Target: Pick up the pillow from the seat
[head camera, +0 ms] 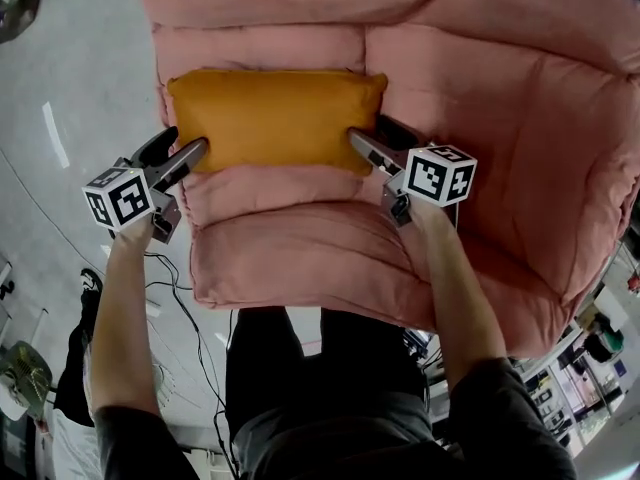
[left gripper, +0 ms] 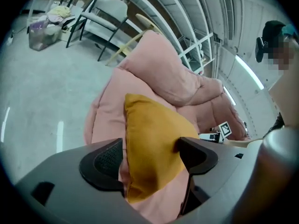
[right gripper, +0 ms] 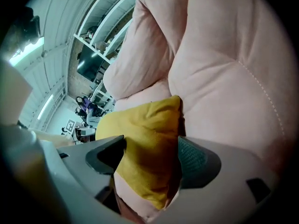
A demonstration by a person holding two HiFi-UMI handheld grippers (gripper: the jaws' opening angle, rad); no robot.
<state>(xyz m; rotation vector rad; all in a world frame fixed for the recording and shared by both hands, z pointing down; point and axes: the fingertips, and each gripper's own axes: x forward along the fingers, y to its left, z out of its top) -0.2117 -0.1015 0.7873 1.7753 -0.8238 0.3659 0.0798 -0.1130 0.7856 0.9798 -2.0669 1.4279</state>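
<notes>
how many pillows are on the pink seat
1. The orange pillow lies across the pink seat against its backrest, one end between the open jaws of the left tool, the other between those of the right tool. No other shows.

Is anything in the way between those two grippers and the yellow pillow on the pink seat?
Nothing visible. The pillow lies with one end between the open jaws of the left gripper and the other between those of the right gripper; only the pink seat is under and behind it.

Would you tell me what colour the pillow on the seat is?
Pillow: mustard orange, best in head view.
</notes>
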